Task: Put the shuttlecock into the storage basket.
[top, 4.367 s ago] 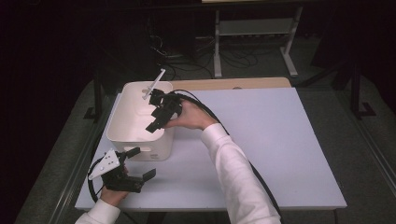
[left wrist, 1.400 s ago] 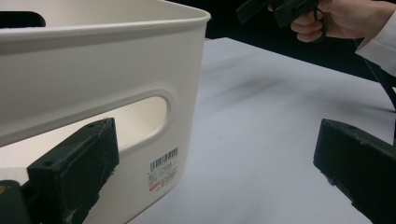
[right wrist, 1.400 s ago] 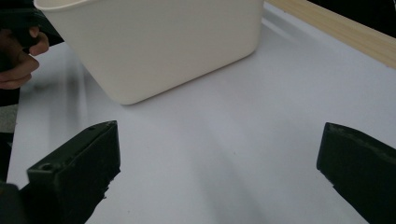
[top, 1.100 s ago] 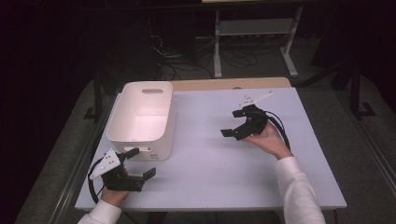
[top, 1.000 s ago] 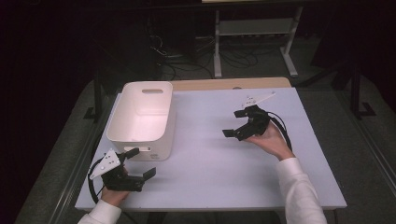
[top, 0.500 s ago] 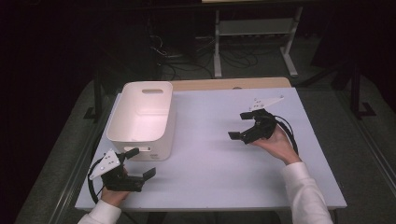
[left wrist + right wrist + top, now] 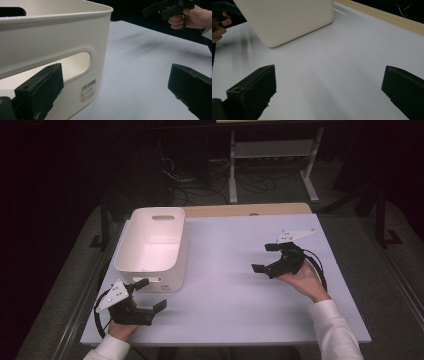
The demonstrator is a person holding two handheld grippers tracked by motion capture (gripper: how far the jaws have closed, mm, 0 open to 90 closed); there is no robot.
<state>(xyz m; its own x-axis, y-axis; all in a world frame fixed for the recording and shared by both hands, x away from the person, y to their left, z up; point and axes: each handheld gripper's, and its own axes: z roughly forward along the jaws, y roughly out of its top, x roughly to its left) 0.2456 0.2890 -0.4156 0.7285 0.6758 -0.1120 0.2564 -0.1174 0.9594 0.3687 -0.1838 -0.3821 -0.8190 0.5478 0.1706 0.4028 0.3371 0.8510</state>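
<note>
A white plastic bin (image 7: 152,245) stands on the left half of the white table (image 7: 230,290), and its inside looks bare. My left gripper (image 7: 151,294) rests near the table's front left corner, just in front of the bin, and is open with nothing in it. In the left gripper view the bin's end wall (image 7: 50,50), with a handle slot and a barcode label, sits close behind the left jaw. My right gripper (image 7: 263,257) is held over the table's right side, well away from the bin, open and holding nothing. The bin (image 7: 287,20) lies far ahead of its jaws.
A wooden strip (image 7: 245,210) runs along the table's far edge. Behind the table, cables and a metal stand (image 7: 270,160) sit on a dark floor. The person's right hand (image 7: 192,17) shows at the top right of the left gripper view.
My right gripper has left the bin, crossed to the table's right side, and kept drifting right and slightly nearer over the last second. The left gripper has stayed still.
</note>
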